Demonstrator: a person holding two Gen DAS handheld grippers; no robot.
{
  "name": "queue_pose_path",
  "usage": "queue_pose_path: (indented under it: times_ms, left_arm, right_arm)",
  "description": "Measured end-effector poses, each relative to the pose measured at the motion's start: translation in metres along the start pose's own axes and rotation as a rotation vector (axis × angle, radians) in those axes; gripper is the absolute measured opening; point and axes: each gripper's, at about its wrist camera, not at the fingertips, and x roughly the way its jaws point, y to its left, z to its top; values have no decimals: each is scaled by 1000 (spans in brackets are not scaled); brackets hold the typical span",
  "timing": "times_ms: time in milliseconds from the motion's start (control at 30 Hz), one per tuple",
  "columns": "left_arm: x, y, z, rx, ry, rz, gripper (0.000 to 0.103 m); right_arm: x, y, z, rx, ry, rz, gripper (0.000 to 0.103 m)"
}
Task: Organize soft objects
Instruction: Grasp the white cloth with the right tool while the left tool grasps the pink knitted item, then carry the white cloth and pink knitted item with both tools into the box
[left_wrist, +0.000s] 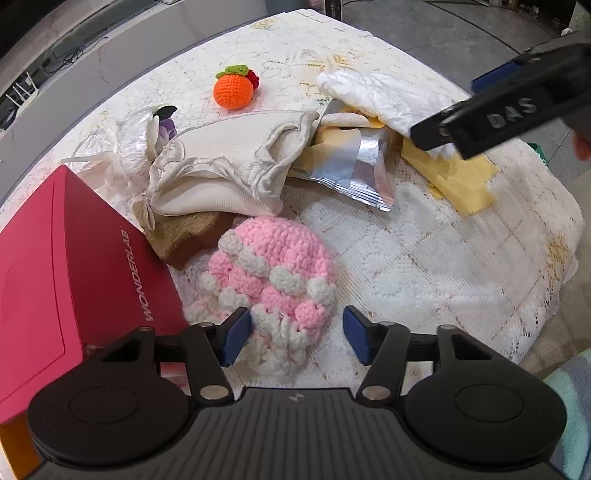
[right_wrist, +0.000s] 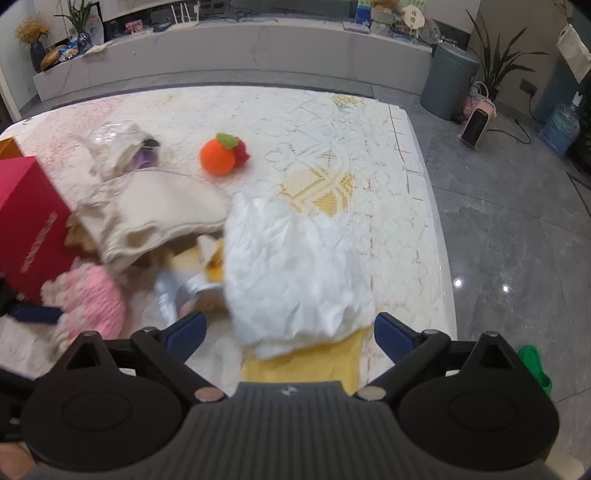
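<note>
The left hand-held gripper (left_wrist: 297, 338) is spread wide, its blue pads flanking the near end of the pink-and-white crocheted piece (left_wrist: 271, 275) at lower centre of the left wrist view, not yet pinching it. That piece lies on the lace-covered tabletop (left_wrist: 443, 258), just beside the red Wonderlab box (left_wrist: 74, 266) at the left edge. It looks light, squashy and loosely stitched, so it should compress and sag; a pinch across the thick middle of its body seems safer than one on the frilly fringe, which may stretch or snag. The right hand-held gripper (right_wrist: 290, 332) is also spread, over the crumpled white plastic bag (right_wrist: 295, 269) at centre of the right wrist view; that bag looks thin, slippery and nearly weightless, best gathered at a bunched fold. Under it lies a yellow cloth (right_wrist: 306, 363). The cream fabric pouch (left_wrist: 221, 173) and the orange crocheted fruit (left_wrist: 233, 90) sit farther back, untouched.
</note>
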Motion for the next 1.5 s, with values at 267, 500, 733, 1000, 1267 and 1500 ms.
queue_pose_path:
  times_ms: [267,500,733,1000,1267,1500]
  left_arm:
    - [1,9,3,-18,8,-26,41]
    - [-5,9,-2,-31,-25,-24,31]
    - [-36,5,-10,-37,-92,-44,25]
    - [-88,7,-27,-50,-194,-78,24]
    - [-133,26,-61,-94,-269,-82,24]
    - [-163,57,-91,-143,-317,-39,23]
  right_arm:
    - [33,-9,11,19,59,55,74]
    - [22,2,7,-47,45,49,25]
    - [-22,4,9,-76,-17,23,13]
    - [-82,18,5,-65,-82,23,13]
    - [-122,64,-11,-85,-89,101,13]
    - [-152,120,-16,-157,-101,160,13]
